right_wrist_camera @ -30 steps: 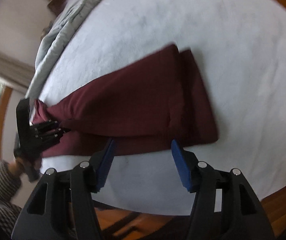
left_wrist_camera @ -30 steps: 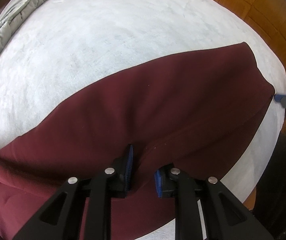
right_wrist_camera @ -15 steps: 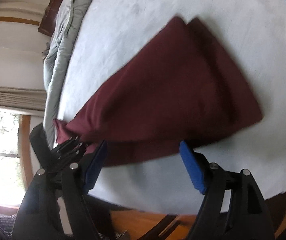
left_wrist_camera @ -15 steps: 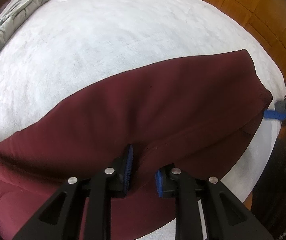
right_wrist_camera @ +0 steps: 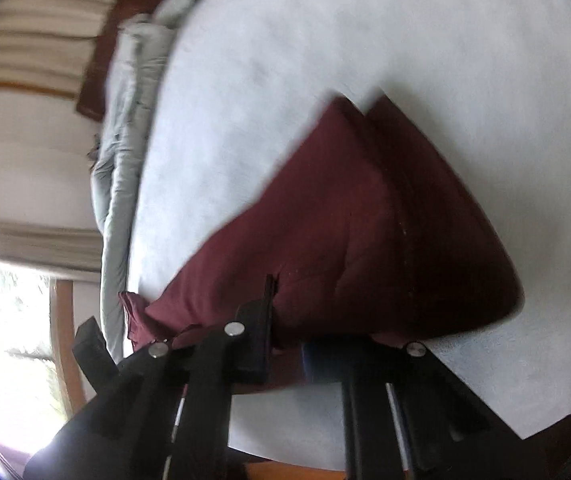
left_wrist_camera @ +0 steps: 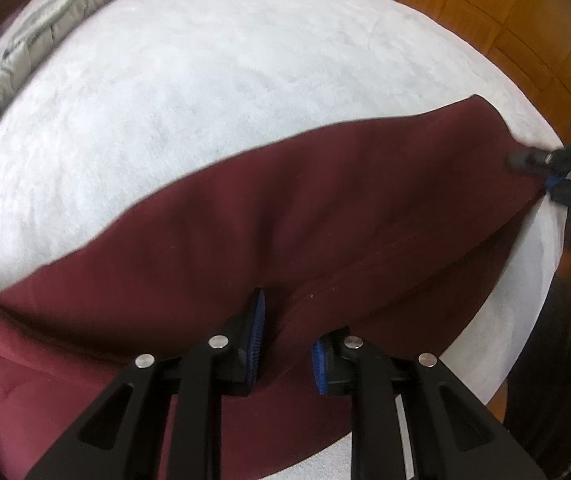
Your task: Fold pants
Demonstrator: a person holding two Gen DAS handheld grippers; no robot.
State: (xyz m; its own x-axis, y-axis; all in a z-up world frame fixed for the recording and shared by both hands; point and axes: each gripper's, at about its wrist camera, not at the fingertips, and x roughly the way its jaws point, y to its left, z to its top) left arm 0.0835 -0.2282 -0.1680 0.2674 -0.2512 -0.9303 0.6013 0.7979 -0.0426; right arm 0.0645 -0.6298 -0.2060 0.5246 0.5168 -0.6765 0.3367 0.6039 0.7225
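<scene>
Dark red pants (left_wrist_camera: 285, 232) lie across a white bed (left_wrist_camera: 225, 72), doubled lengthwise. My left gripper (left_wrist_camera: 287, 338) is shut on a fold of the pants at their near edge. In the right wrist view the pants (right_wrist_camera: 365, 232) fill the middle. My right gripper (right_wrist_camera: 285, 338) has its fingers around the pants' near edge; the cloth sits between the jaws, which have narrowed. It also shows in the left wrist view (left_wrist_camera: 553, 178) at the pants' far right end. The left gripper shows at lower left in the right wrist view (right_wrist_camera: 133, 344).
A grey quilt (left_wrist_camera: 25, 52) is bunched along the bed's far left side; it also shows in the right wrist view (right_wrist_camera: 125, 168). Wooden floor (left_wrist_camera: 505, 20) lies beyond the bed's right edge. A window (right_wrist_camera: 5, 340) is at the left.
My right gripper has moved in from open and clear of the pants onto their end, and its jaws have narrowed around the cloth. My left gripper keeps its hold.
</scene>
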